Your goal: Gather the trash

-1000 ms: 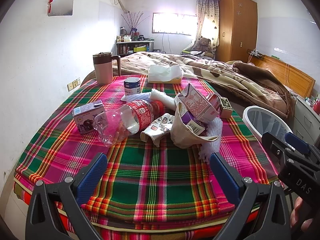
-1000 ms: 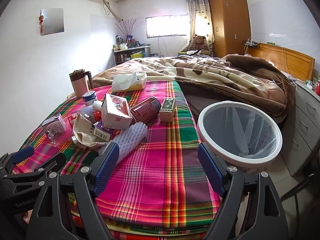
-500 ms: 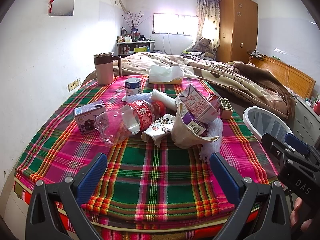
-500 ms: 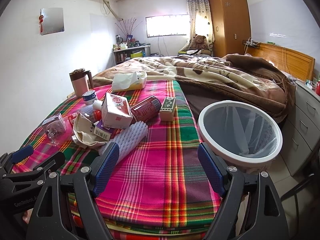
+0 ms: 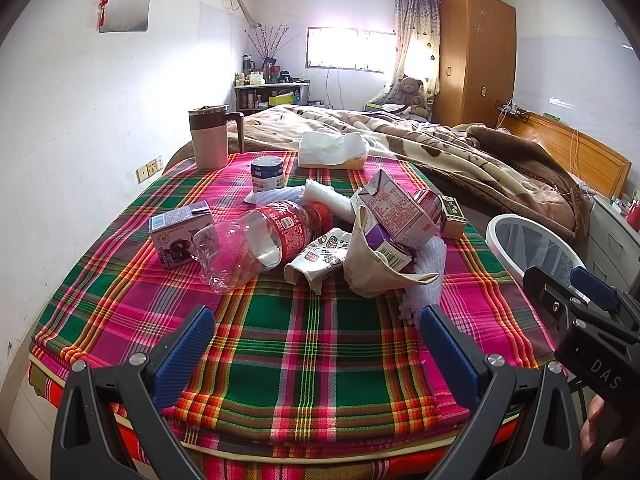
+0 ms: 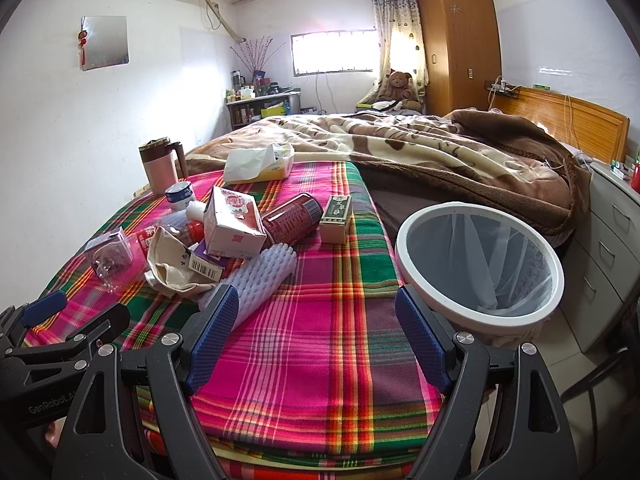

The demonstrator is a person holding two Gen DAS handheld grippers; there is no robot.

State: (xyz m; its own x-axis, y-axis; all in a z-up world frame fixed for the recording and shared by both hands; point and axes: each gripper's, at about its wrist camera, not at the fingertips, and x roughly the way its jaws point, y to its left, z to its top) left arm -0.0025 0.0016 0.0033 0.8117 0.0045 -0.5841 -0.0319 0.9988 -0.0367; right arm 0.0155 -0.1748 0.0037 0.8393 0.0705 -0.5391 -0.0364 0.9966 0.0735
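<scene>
We are in a lived-in home bedroom: a bed with a rumpled brown blanket and wooden headboard fills the far side. We also see a tall wooden wardrobe, a curtained window and a teddy bear. A cluttered shelf stands against the back wall, and a drawer unit sits beside the bed.

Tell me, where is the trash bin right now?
The white trash bin stands on the floor off the right edge of the plaid-covered bed, just ahead of the right gripper; the left wrist view shows it at far right.
</scene>
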